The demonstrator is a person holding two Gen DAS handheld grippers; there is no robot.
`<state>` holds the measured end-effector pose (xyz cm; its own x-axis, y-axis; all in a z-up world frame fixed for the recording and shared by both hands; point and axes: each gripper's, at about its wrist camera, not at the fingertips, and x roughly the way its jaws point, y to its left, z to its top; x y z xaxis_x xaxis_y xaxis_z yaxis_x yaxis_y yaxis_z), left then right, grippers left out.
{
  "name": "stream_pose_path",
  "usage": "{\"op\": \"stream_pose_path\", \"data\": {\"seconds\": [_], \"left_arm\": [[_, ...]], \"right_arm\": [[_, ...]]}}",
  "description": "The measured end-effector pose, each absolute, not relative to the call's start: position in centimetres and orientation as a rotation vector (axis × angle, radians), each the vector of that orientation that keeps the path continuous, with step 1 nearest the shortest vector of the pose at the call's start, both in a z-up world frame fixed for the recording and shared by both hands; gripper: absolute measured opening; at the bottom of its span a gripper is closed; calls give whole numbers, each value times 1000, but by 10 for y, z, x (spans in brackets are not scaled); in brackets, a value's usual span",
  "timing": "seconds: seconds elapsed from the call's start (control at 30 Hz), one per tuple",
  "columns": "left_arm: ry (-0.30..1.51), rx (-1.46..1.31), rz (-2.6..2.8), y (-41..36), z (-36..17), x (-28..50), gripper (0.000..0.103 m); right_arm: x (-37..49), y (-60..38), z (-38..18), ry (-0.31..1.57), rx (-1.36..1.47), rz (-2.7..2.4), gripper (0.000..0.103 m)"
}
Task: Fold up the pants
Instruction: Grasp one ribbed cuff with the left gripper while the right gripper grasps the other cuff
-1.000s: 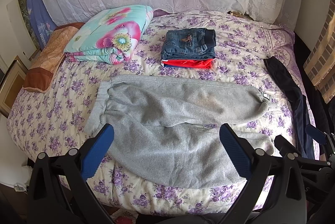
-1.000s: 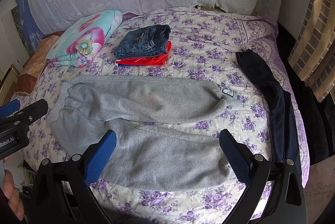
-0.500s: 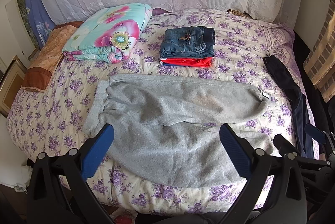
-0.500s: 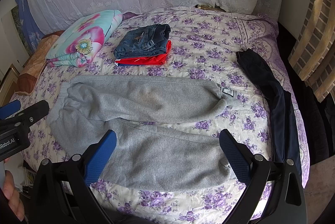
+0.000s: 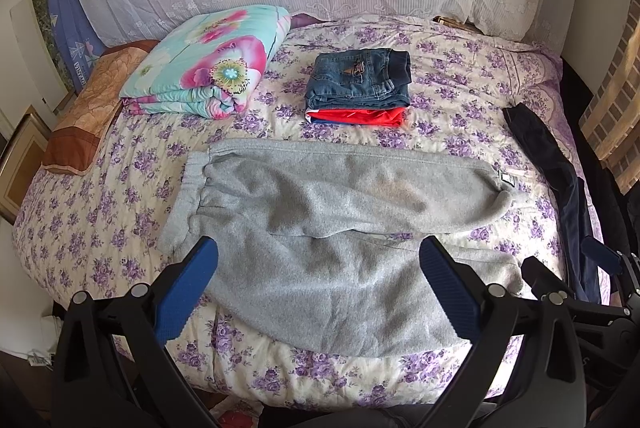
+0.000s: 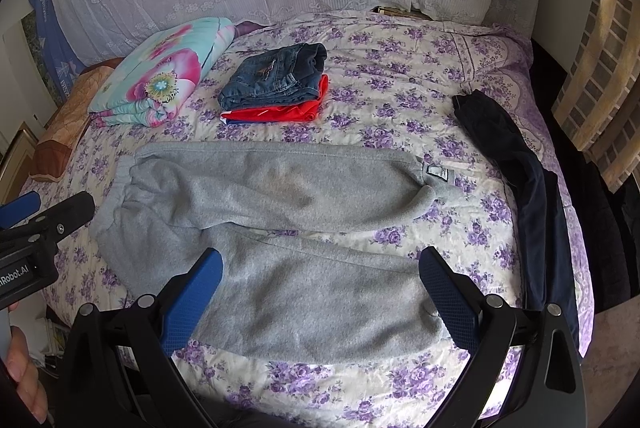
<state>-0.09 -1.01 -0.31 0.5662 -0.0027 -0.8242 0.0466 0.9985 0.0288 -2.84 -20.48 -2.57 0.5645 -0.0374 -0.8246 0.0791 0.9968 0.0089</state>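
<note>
Grey pants (image 5: 332, 228) are lying spread flat across the bed (image 5: 460, 96), legs splayed apart, ready for folding. Left gripper (image 5: 318, 274) and right gripper (image 6: 320, 278) are hovering at six o'clock, jaws gaping wide and empty. Folded jeans (image 5: 360, 78) are sitting at twelve o'clock.

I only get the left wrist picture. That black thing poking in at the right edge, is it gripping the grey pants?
Observer: No. The right hand-held gripper is wide open over the grey pants, with nothing between its fingers.
Operator: Who carries my camera?
Observer: A bare hand shows below the left hand-held gripper.
Operator: Where does the dark garment end?
Observer: The dark pants run on along the bed's right side, almost to its near edge.
</note>
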Motion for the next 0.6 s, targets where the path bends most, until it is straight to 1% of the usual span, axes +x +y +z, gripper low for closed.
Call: {"op": "stream_pose_path", "data": {"seconds": [0.1, 0.23, 0.33, 0.4, 0.5, 0.6], "left_arm": [[974, 45, -26, -10, -6, -2, 98], [994, 37, -21, -3, -13, 1, 98], [1053, 23, -21, 6, -33, 11, 98], [1159, -49, -9, 27, -66, 24, 98], [1337, -195, 69, 77, -133, 38, 98], [1413, -320, 190, 139, -183, 39, 98]], "right_arm": [[-28, -202, -25, 971, 42, -65, 99], [-29, -196, -38, 981, 39, -58, 99], [-21, -202, -49, 1007, 80, -23, 99], [-16, -212, -69, 1027, 115, -7, 99], [-15, -230, -107, 1086, 90, -74, 99], [-23, -255, -139, 1154, 97, -152, 99]]}}
